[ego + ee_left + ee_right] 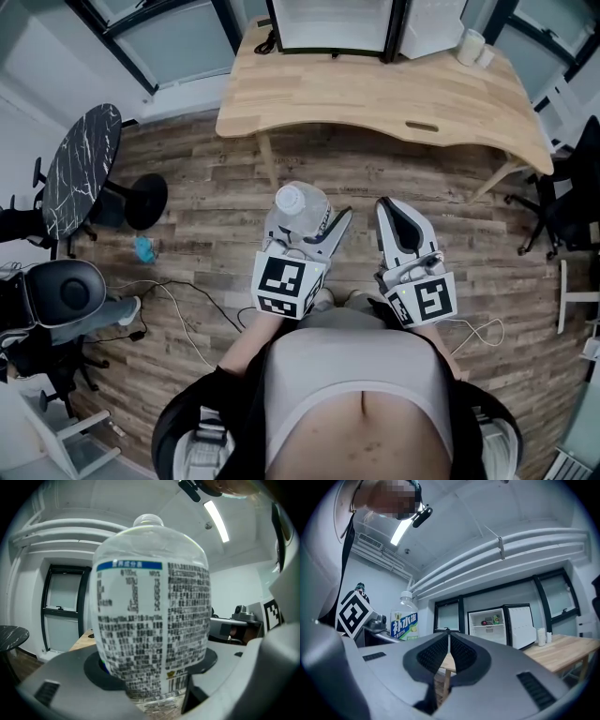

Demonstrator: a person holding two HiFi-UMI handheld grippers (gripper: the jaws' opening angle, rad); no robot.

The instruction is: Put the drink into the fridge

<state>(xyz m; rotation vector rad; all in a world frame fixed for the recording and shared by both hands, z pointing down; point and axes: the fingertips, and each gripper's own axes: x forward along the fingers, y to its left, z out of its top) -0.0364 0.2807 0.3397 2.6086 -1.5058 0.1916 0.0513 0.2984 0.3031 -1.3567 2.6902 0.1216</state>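
Note:
A clear plastic drink bottle [302,208] with a white printed label stands upright between the jaws of my left gripper [307,228], which is shut on it. In the left gripper view the bottle [152,611] fills the middle, its cap at the top. My right gripper [401,223] is shut with nothing in it, held beside the left one; its pads [461,654] meet. From the right gripper view the bottle [405,620] shows at left. A small white fridge [497,625] stands on the wooden desk [394,98] with its door open [333,23].
Dark chairs [61,295] and a round black marble table [80,169] stand at left. Another chair [572,192] is at right. Cables [178,319] lie on the wood floor. White cups [473,47] sit on the desk beside the fridge.

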